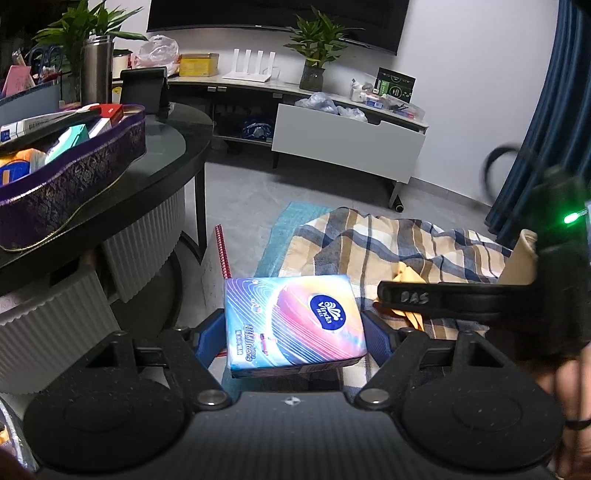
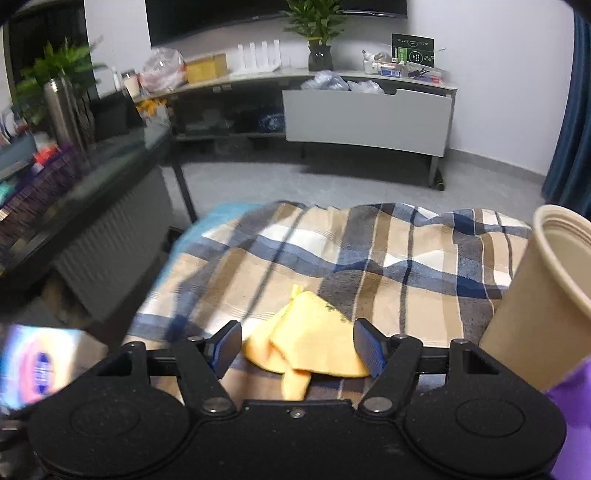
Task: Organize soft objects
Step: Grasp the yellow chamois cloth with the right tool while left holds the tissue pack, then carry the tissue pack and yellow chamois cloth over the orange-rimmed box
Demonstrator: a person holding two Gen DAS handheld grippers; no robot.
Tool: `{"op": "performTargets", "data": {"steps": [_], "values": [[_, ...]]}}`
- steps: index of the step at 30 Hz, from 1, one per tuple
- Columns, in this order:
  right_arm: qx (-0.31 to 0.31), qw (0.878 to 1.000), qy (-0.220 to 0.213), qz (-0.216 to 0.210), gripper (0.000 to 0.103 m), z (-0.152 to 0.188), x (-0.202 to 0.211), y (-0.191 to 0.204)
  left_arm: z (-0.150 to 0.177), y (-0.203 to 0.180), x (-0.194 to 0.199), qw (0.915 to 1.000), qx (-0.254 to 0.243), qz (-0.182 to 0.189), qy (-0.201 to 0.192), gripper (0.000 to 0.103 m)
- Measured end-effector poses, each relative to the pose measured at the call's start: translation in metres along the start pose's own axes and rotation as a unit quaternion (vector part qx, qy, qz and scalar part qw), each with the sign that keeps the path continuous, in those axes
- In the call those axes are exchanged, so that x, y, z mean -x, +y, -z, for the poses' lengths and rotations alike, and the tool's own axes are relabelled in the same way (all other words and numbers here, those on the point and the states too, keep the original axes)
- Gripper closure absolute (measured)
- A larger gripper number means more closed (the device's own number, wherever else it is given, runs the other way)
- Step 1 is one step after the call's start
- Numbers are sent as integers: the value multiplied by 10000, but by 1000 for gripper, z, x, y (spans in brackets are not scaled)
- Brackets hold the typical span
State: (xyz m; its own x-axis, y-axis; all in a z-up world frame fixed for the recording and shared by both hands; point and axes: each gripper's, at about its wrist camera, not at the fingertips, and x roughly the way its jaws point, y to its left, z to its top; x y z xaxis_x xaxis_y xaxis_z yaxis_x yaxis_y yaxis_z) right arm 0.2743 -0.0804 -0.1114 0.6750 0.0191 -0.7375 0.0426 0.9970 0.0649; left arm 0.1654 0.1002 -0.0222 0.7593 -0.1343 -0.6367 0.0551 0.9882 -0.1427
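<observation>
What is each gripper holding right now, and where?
Left gripper clamps the tissue pack by its two long sides. Right gripper straddles the yellow cloth, open.

Living room interior: a white wall [image 1: 472,66] carries a dark wall-mounted screen [image 1: 277,14] above a long low media cabinet [image 1: 332,96] with a white drawer front [image 1: 347,142], on which stand a white router [image 1: 251,66] and a potted plant [image 1: 314,51]. The floor [image 1: 314,184] is laid in grey tiles, and a dark blue curtain [image 1: 554,110] hangs at the right edge. At left, a dark, round-edged glass-topped desk [image 1: 173,147] rests on a ribbed white base [image 1: 140,240]; lighting is dim and even.
</observation>
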Motion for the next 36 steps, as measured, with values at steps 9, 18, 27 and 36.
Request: {"op": "performTargets", "data": {"steps": [9,18,27,36], "values": [[38,10000,-39,-1,68,0,-2,-5,-2,-3,4,10000,34,-51,-43,25],[98,9988,-454,-156,68,2,79,-6,-10,-24,27,9998,-71,82,-192,25],[60,9962,-862,-83,67,9,163,-30,-17,-63,57,9983,-329,336,-357,25],[-106,9932,-1149,135,67,21,212,-60,-12,-91,73,9962,-567,518,-410,25]]}}
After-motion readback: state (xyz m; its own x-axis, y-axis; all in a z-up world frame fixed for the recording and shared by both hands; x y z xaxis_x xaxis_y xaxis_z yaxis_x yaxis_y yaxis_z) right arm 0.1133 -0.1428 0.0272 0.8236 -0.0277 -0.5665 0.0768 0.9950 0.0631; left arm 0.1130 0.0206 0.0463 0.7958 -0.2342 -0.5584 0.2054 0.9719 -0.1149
